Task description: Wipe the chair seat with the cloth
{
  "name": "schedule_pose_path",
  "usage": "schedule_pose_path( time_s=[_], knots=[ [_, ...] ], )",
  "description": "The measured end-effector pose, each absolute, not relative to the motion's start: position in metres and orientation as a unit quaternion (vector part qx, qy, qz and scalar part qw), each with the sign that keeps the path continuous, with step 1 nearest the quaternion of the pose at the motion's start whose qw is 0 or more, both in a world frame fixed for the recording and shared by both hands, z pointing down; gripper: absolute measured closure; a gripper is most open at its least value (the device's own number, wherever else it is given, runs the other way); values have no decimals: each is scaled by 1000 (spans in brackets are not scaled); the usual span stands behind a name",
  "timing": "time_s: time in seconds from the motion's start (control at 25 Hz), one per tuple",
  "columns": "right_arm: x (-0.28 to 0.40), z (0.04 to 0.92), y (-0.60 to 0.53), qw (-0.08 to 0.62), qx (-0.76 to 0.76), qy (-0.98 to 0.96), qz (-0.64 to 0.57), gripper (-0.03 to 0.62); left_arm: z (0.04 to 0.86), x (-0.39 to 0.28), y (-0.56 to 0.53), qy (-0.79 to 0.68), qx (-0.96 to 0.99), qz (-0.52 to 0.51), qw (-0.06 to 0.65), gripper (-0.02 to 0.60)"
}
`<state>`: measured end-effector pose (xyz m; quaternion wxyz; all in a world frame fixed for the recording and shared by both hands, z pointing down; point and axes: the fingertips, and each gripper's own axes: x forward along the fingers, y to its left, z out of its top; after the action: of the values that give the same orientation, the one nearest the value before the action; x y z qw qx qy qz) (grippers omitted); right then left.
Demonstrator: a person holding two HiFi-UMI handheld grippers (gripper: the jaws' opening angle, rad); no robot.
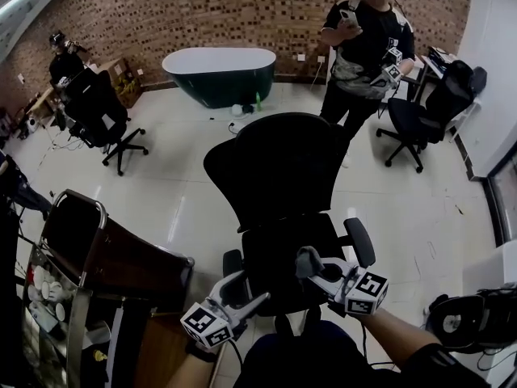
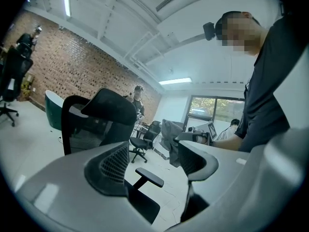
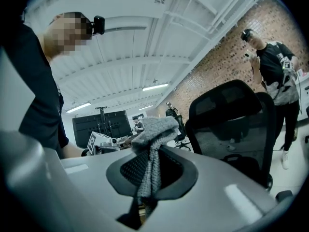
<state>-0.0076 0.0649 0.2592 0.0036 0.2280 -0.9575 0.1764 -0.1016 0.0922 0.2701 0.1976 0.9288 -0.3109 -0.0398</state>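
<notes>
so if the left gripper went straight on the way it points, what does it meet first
Probably the black office chair's far armrest pad, framed between its open fingers; the grey cloth hangs just above that line.

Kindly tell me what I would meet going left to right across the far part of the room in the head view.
Person in the corner, black office chair, green bathtub, standing person, another office chair.

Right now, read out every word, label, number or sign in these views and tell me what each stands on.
None can be read.
On the left gripper and right gripper cubes: black-and-white square markers, no letters or digits.
On the cloth in the right gripper: no label shows.
On the boxes by the brick wall: any print is too small to read.
</notes>
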Motion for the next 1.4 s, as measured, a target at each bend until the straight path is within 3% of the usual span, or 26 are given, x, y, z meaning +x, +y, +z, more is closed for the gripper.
schedule_pose_path(
  time_s=[0.32, 0.76, 1.12, 1.4],
  knots=[
    [-32, 338, 32, 72, 207, -953, 208, 565, 333, -117, 68, -337, 909, -18, 246, 238],
    [-94, 535, -57, 214, 142, -934, 248, 563, 457, -124, 5, -380, 868, 1, 321, 236],
    [-167, 693, -114, 343, 106, -908, 215, 563, 518, -128, -53, -405, 849, -25, 339, 236],
    [-197, 774, -134, 389, 98, -894, 199, 563, 546, -127, -65, -407, 844, -35, 347, 237]
  ],
)
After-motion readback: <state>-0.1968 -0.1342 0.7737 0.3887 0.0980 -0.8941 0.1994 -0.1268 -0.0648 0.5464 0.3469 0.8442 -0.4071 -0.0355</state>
